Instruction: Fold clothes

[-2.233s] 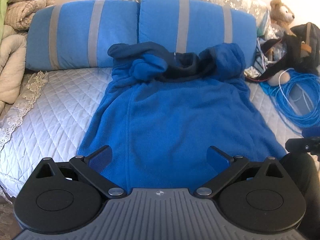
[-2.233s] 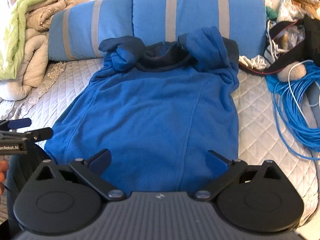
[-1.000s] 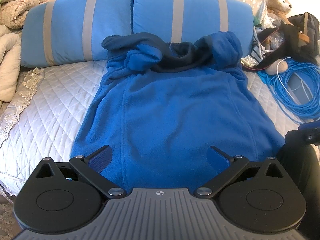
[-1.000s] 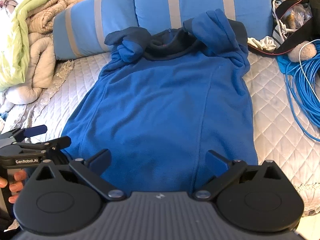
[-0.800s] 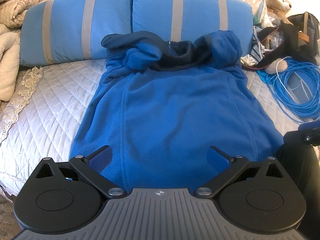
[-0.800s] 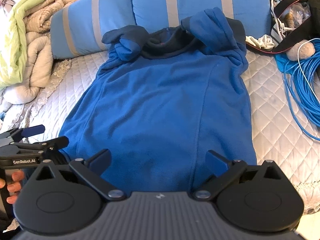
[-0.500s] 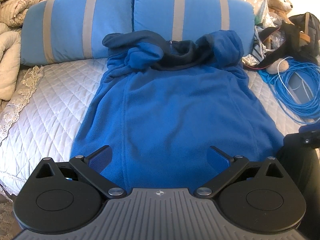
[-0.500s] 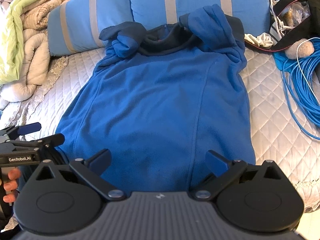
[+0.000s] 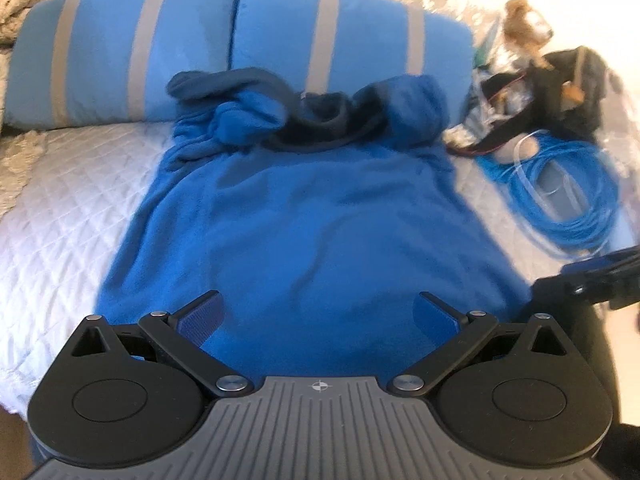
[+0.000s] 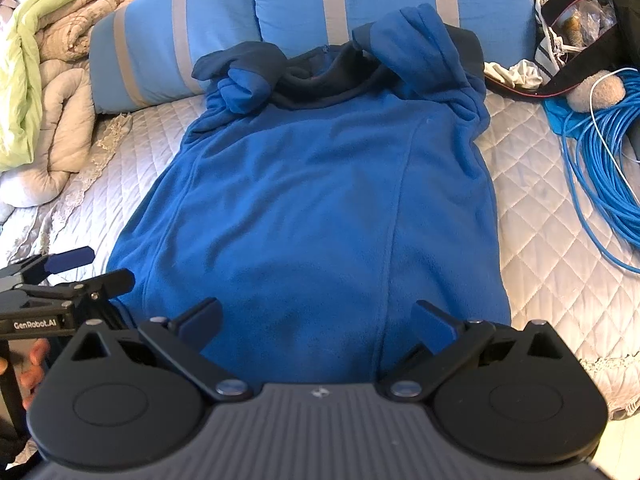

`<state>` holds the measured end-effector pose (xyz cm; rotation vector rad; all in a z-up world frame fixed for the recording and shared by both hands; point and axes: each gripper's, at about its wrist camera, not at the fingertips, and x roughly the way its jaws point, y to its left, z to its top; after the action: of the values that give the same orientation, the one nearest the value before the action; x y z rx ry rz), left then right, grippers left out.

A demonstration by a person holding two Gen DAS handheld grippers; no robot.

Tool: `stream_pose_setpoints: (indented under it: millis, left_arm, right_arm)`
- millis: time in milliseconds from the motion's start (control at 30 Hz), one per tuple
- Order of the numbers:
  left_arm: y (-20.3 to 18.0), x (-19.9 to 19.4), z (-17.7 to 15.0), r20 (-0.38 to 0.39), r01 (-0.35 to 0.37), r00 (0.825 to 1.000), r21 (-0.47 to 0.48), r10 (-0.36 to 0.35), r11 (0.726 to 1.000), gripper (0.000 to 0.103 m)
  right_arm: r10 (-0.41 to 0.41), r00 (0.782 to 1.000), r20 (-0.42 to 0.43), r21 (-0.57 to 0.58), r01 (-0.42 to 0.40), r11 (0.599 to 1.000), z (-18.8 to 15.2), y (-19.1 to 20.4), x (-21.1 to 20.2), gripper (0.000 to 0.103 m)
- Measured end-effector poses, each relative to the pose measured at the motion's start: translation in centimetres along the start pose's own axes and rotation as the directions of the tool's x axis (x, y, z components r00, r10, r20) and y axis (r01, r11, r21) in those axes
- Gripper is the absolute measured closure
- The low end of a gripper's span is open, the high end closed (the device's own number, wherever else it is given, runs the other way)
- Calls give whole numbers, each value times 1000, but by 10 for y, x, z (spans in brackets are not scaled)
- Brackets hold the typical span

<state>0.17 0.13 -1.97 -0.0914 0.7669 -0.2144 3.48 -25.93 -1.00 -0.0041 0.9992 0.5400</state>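
Observation:
A blue fleece jacket (image 9: pixel 312 232) (image 10: pixel 320 208) lies flat on the quilted white bed (image 9: pixel 68 200) (image 10: pixel 540 216), dark collar toward the pillows, both sleeves folded in near the collar. My left gripper (image 9: pixel 318 314) hovers open over the hem, nothing between its fingers. My right gripper (image 10: pixel 316 320) is also open above the hem, a little to the right. In the right wrist view the left gripper (image 10: pixel 68 268) shows at the lower left, held by a hand (image 10: pixel 34 364). The left wrist view is blurred.
Two blue pillows with grey stripes (image 9: pixel 240 40) (image 10: pixel 280 20) stand behind the jacket. A coil of blue cable (image 9: pixel 560 196) (image 10: pixel 600 152), bags and a teddy bear (image 9: pixel 524 28) lie on the right. Bundled blankets (image 10: pixel 44 80) pile at the left.
Both grippers have shifted slightly over the hem and stay open. The left wrist view has swung a little leftward and blurred. The jacket has not moved.

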Motion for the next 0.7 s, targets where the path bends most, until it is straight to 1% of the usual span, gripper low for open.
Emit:
stream_pose_setpoints:
  millis: [67,100,167,267,333,367,433,567,633,700]
  left_arm:
    - [4,3,1,15,91,996,-28,-90,995,1]
    - [6,5,1,7,123,992,-45,-123,991,1]
    - [5,8,2,0,138,990,-54,-138,989,1]
    - [4,7,2,28,153,988,-45,-152,987,1]
    - [5,4,5,48,167,985,-46,-165,985,1]
    - [4,2,7,55,165,985,-40,-163,985,1]
    - [2,-2,12,67,138,988,-21,-137,990,2]
    - [-2,-13,21,113,62,992,20,-64,998,2]
    - [-4,-19,27,135,33,990,51,-40,998,2]
    - [-5,-29,33,163,9,986,83,-22,997,2]
  right_arm:
    - [-1,1000,2,-4,1,1000,0,1,0,0]
    - [-1,1000,4,-7,1,1000,1,1,1,0]
    - [0,1000,8,-11,0,1000,1,2,1,0]
    - [-11,999,34,-27,12,1000,3,5,0,0]
    - [-45,996,71,-43,48,998,4,7,-1,0]
    - [-64,994,91,-51,68,996,4,8,-2,0]
    - [-73,988,140,-71,83,994,5,7,-4,0]
    - [-29,976,216,-91,49,995,6,7,-9,0]
    - [23,967,253,-99,2,995,9,6,-14,0]
    - [69,953,295,-110,-38,993,13,2,-22,0]
